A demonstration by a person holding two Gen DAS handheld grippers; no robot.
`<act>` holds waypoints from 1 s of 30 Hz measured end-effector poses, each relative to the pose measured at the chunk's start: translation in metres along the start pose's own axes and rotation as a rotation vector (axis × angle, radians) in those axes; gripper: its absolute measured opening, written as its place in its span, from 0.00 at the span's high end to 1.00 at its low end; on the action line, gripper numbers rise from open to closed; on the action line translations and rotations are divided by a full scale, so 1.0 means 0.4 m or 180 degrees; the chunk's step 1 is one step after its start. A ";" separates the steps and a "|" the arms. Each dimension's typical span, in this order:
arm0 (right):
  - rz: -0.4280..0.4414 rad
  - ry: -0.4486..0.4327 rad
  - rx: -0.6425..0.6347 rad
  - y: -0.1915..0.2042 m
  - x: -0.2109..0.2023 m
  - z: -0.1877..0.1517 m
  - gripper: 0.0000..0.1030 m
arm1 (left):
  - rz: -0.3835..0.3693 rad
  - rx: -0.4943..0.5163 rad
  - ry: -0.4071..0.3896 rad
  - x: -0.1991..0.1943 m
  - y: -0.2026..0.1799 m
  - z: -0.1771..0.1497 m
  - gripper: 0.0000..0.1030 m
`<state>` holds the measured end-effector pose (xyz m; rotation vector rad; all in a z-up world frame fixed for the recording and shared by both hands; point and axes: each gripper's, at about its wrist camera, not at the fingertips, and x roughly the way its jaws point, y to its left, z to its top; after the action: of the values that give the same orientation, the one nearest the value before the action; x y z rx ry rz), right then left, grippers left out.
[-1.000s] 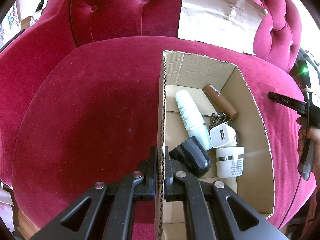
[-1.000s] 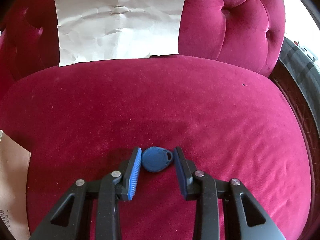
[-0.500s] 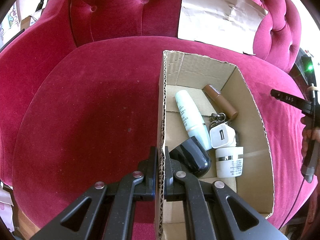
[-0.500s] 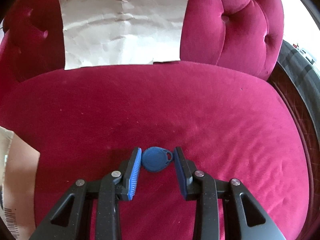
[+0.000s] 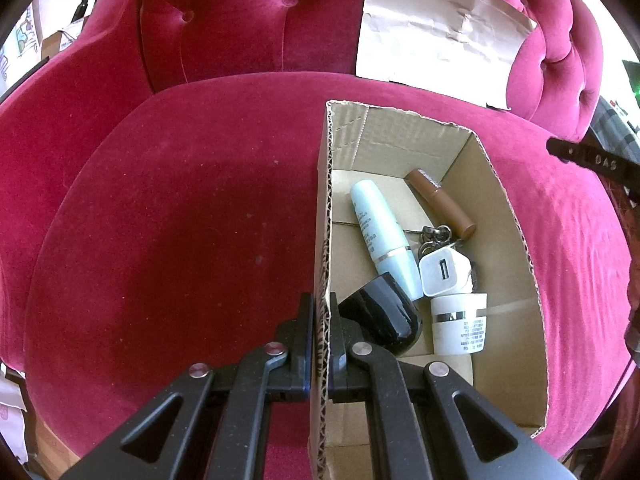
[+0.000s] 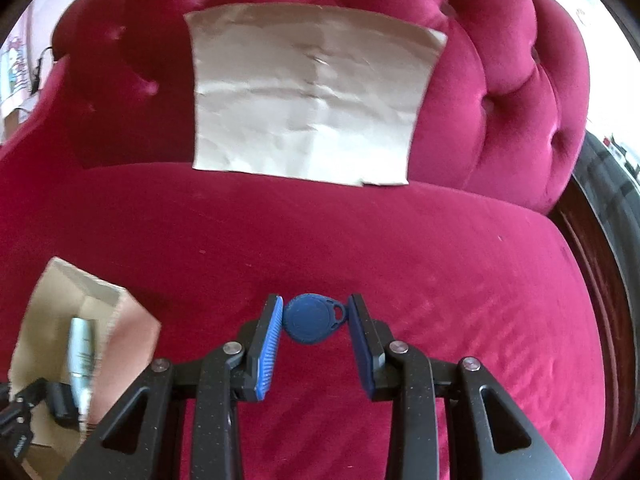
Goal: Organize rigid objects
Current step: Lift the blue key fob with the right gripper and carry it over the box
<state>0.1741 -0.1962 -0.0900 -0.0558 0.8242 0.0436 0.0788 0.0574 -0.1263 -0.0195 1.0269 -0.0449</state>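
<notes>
Two views were logged. Left wrist view: the left gripper (image 5: 321,332) was clamped on the left wall of an open cardboard box (image 5: 516,276) standing on a red velvet sofa (image 5: 180,240), one finger outside the wall and one inside. Box contents: a pale blue tube (image 5: 380,232), a brown tube (image 5: 440,204), a key ring (image 5: 434,236), a white USB charger (image 5: 444,272), a white jar (image 5: 460,324) and a glossy black item (image 5: 384,316) touching the inner finger. A crumpled sheet of paper (image 5: 436,36) leaned on the backrest. The tip of the other tool showed at the right edge.

Right wrist view: the right gripper (image 6: 316,320) held a blue key fob (image 6: 312,320) between its blue pads (image 6: 268,344), the left pad touching the fob's round edge, the right pad meeting its loop end. The fob sat near the fingertips, over the seat cushion. The box appeared, blurred, at lower left, well apart from the fob.
</notes>
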 end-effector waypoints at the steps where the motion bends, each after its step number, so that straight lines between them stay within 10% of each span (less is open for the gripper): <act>1: 0.0019 -0.0017 -0.0028 0.010 -0.008 0.003 0.66 | 0.0001 0.0002 0.0000 0.000 0.000 0.000 0.96; 30: 0.0877 -0.0201 -0.0861 0.308 -0.137 0.016 0.66 | -0.0006 -0.0004 0.0000 -0.001 -0.002 0.001 0.96</act>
<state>0.1342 -0.0736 -0.0494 -0.1944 0.7540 0.4150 0.0788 0.0568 -0.1258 -0.0215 1.0270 -0.0460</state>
